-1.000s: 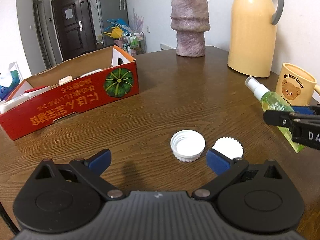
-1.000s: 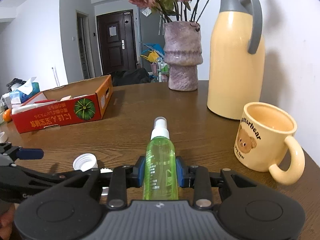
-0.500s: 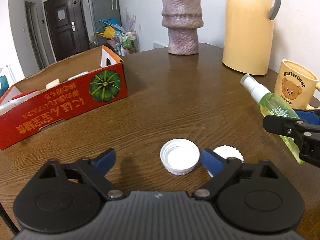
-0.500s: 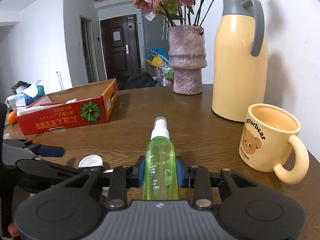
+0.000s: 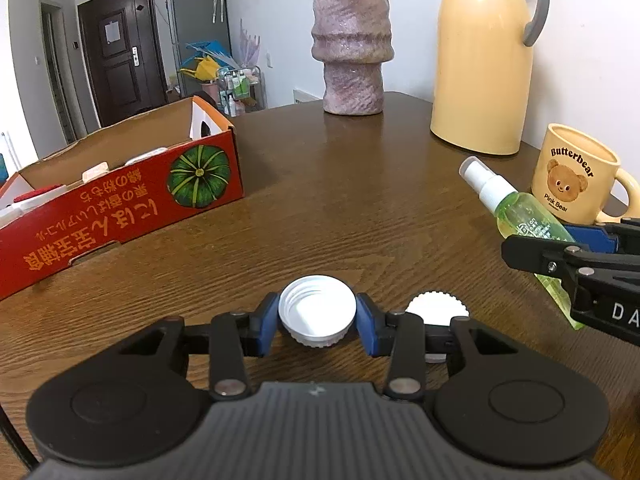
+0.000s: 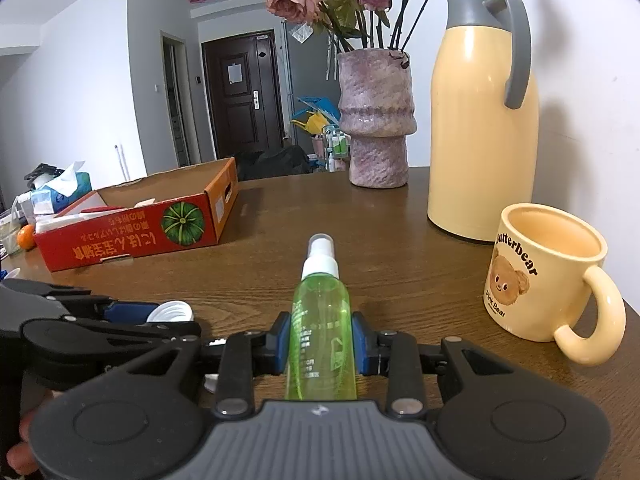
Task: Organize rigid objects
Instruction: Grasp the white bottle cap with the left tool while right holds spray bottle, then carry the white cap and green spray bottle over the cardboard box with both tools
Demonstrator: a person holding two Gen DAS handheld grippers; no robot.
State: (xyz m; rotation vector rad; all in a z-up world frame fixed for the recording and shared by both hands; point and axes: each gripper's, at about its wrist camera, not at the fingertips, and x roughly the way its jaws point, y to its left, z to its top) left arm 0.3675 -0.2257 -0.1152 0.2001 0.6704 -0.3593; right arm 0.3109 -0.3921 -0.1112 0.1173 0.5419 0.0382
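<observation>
Left tongs (image 5: 317, 322) clamped across white cap (image 5: 317, 312): light, stiff, slick rim. Right tongs (image 6: 321, 346) clamped mid-body on spray bottle (image 6: 321, 332), smooth plastic.

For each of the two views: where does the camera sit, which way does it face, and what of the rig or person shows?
Left wrist: sits on the left hand-held gripper, facing across the table; pads shut on the white threaded cap; the right tool enters at right.
Right wrist: sits on the right hand-held gripper, facing likewise; shut on the green spray bottle; left tool and fingertips at left.
Shared: bottle, red box, vase, thermos, mug.
</observation>
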